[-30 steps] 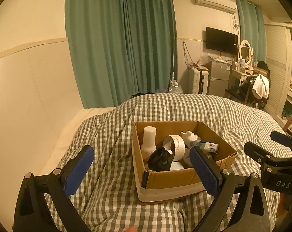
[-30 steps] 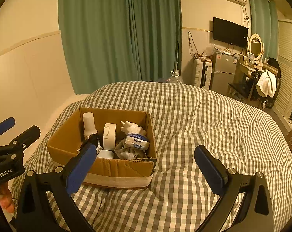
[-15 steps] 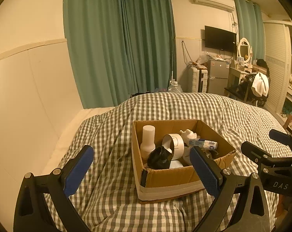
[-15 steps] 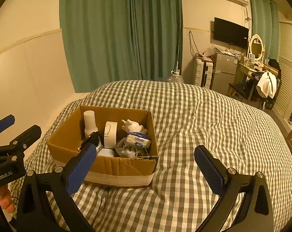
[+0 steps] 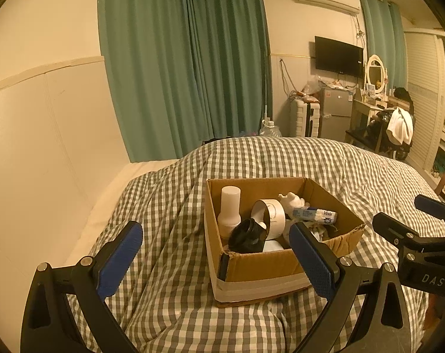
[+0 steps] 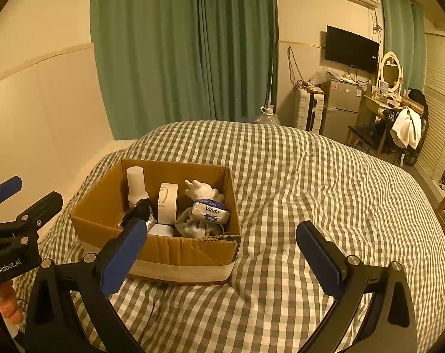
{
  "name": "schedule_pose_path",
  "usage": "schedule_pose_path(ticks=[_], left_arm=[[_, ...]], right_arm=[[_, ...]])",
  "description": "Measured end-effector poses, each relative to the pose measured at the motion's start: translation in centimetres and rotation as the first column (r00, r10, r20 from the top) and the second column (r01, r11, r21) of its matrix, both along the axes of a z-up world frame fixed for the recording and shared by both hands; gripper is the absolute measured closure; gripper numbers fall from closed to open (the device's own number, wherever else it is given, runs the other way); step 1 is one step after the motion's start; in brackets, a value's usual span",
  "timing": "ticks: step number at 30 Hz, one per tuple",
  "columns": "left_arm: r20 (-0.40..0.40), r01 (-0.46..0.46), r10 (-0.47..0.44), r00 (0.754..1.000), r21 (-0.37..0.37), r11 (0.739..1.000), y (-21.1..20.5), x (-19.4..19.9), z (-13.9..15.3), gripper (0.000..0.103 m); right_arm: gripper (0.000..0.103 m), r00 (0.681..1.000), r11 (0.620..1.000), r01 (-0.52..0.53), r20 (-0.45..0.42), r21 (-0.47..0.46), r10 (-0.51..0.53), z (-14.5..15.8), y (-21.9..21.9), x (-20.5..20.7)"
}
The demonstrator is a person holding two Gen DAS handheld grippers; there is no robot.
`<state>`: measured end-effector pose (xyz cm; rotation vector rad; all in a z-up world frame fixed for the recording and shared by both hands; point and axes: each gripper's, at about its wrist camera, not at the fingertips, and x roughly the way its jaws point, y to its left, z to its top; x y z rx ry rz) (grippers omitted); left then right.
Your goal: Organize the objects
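A cardboard box [image 5: 260, 267] [image 6: 175, 253] sits on the checked bed cover. In it stand a white bottle [image 5: 230, 209] [image 6: 136, 184], a roll of white tape [image 5: 271, 217] [image 6: 167, 203], a black round object [image 5: 247, 236], a white figure [image 6: 203, 189] and a Vinda tissue pack [image 5: 313, 214] [image 6: 211, 210]. My left gripper [image 5: 216, 259] is open and empty, just short of the box's near left corner. My right gripper [image 6: 222, 254] is open and empty, in front of the box's near right corner. Each gripper shows at the edge of the other's view.
The checked bed cover [image 6: 310, 182] stretches right and far of the box. A padded wall [image 5: 46, 135] runs along the left. Green curtains [image 5: 187, 58], a small fridge [image 6: 338, 108], a dressing table with a mirror [image 6: 391, 72] and a wall television [image 6: 352, 48] stand beyond the bed.
Both grippers have drifted slightly; the box sits a little lower and nearer in both views. Nothing was grasped or let go.
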<state>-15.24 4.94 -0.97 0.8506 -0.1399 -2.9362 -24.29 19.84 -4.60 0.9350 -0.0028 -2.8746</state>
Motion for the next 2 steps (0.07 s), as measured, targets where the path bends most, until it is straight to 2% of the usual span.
schedule_pose_path(ticks=[2], left_arm=[[-0.006,-0.007,0.007,1.000,-0.012,1.000,0.17,0.07,-0.06,0.001]], right_arm=[[0.001,1.000,1.000,0.000,0.003,-0.001,0.000,-0.18,-0.01,-0.09]])
